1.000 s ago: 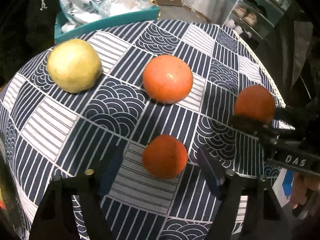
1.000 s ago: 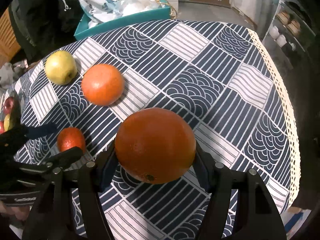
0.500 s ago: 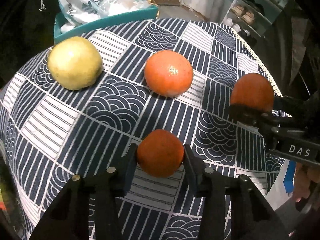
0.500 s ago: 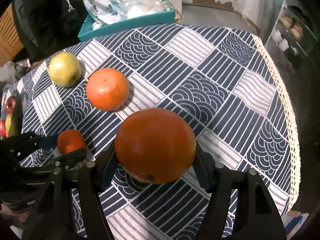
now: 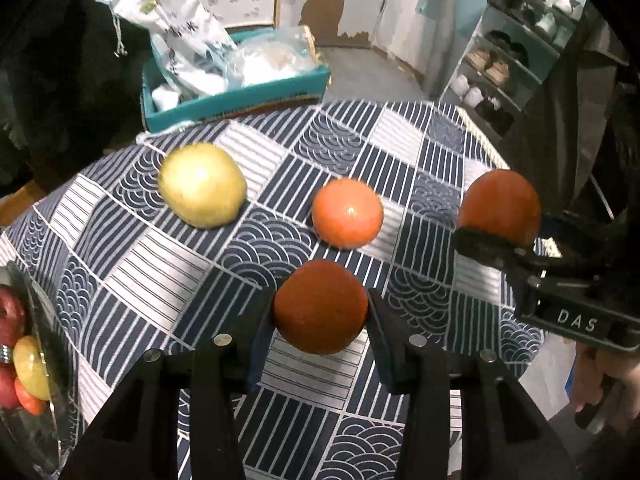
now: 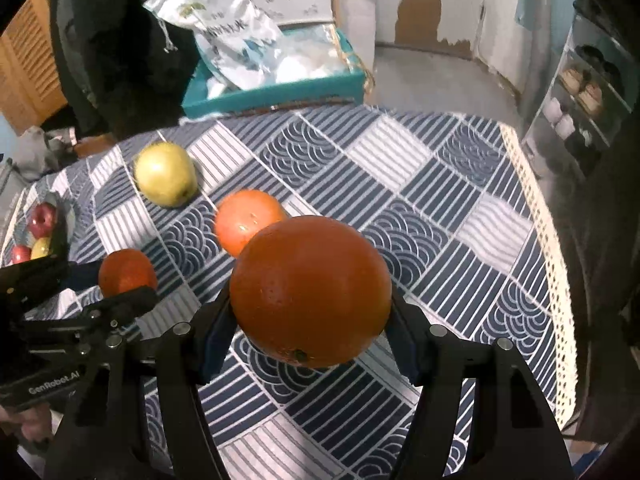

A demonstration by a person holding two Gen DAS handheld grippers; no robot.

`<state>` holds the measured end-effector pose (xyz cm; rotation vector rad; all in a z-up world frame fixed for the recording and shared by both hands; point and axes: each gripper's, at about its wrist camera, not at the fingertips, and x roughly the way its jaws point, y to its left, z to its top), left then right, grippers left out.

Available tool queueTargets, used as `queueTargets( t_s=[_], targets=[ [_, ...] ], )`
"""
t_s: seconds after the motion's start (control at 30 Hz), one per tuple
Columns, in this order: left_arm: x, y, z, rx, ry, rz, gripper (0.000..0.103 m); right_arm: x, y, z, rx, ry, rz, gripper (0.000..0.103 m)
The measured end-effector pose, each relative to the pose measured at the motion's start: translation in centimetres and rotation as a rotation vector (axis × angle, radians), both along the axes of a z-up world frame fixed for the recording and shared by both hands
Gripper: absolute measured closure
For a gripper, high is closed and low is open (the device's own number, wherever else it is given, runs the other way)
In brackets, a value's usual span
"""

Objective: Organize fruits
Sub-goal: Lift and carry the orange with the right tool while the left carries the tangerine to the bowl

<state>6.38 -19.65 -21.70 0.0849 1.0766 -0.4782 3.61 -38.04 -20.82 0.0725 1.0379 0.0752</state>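
My left gripper (image 5: 320, 312) is shut on a small orange (image 5: 320, 306) and holds it above the patterned tablecloth (image 5: 160, 272); it also shows in the right wrist view (image 6: 127, 272). My right gripper (image 6: 310, 320) is shut on a large orange (image 6: 310, 290), seen at the right in the left wrist view (image 5: 500, 208). A third orange (image 5: 347, 212) and a yellow-green pear (image 5: 202, 190) lie on the cloth. A glass fruit bowl (image 5: 44, 384) with red and yellow fruit stands at the left edge.
A teal box (image 5: 236, 100) with plastic bags sits beyond the table's far edge. A shoe rack (image 5: 512, 52) stands at the back right. The cloth's lace edge (image 6: 556, 264) marks the table's right side.
My left gripper has closed on the small orange and lifted it off the cloth. My right gripper has kept the large orange and has risen with it.
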Motion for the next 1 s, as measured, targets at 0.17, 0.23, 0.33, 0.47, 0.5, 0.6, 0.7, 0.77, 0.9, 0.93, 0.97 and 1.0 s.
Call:
queueTargets(
  t_s=[0.17, 0.23, 0.33, 0.47, 0.5, 0.6, 0.7, 0.77, 0.9, 0.93, 0.97, 1.0],
  targets=[
    [-0.4, 0.6, 1.8, -0.014, -0.039, 0.012, 0.058, -0.4, 0.3, 1.6, 0.002, -0.034, 0.011, 0.036],
    [-0.7, 0.8, 2.6, -0.012, -0.059, 0.013, 0.058, -0.5, 0.4, 2.3, 0.01, -0.049, 0.012, 0.036],
    [-1.1, 1.2, 3.6, -0.022, -0.073, 0.016, 0.058, -0.9, 0.7, 3.5, 0.014, -0.077, 0.023, 0.036],
    [-1.6, 2.1, 5.0, -0.027, -0.092, 0.032, 0.058, -1.4, 1.0, 5.2, 0.023, -0.113, 0.035, 0.036],
    [-1.7, 2.4, 5.5, -0.033, -0.094, 0.037, 0.058, -1.5, 1.1, 5.6, 0.027, -0.122, 0.037, 0.036],
    [-2.0, 3.1, 6.5, -0.049, -0.103, 0.048, 0.058, -1.8, 1.5, 6.7, 0.029, -0.141, 0.045, 0.036],
    [-2.3, 3.7, 7.5, -0.057, -0.119, 0.057, 0.058, -2.1, 1.8, 7.7, 0.03, -0.162, 0.053, 0.036],
    [-2.4, 4.1, 8.1, -0.061, -0.127, 0.065, 0.058, -2.3, 1.9, 8.3, 0.033, -0.175, 0.057, 0.036],
    [-3.0, 5.0, 9.2, -0.051, -0.16, 0.076, 0.058, -2.5, 2.4, 9.5, 0.042, -0.199, 0.071, 0.036],
    [-3.1, 5.3, 9.4, -0.053, -0.162, 0.079, 0.058, -2.5, 2.6, 9.8, 0.042, -0.204, 0.076, 0.036],
    [-3.2, 5.6, 9.6, -0.056, -0.163, 0.082, 0.058, -2.6, 2.7, 9.9, 0.042, -0.207, 0.08, 0.036],
    [-3.3, 5.9, 9.9, -0.059, -0.165, 0.088, 0.058, -2.6, 2.9, 10.2, 0.042, -0.213, 0.087, 0.036]
  ],
)
